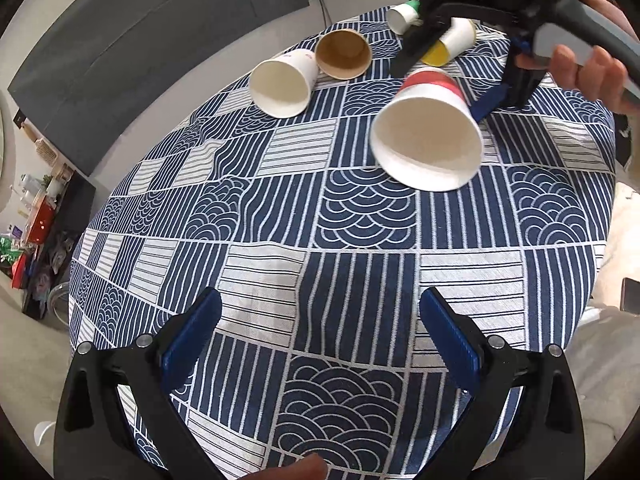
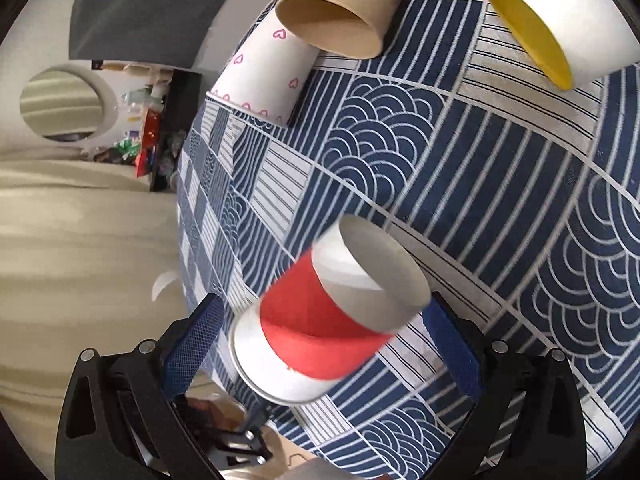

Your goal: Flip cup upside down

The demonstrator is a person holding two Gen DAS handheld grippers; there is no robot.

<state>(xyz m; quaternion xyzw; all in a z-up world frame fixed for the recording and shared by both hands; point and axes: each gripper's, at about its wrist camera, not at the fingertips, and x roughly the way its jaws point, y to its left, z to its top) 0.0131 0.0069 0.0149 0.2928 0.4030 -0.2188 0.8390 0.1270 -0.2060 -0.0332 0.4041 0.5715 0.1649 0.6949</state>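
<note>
Red-banded cup lies tilted between our right gripper's spread jaws, blurred, contact unclear; left gripper jaws spread over the desk, well short of the cup.

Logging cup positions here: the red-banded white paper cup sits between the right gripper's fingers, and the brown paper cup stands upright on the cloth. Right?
Not quite. The brown paper cup lies on its side, mouth open sideways, as the right wrist view shows. The red-banded white paper cup is indeed between the right gripper fingers.

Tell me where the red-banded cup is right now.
The red-banded cup sits between the open right tongs, tilted above the tablecloth, nearer than the yellow-lined cup.
</note>
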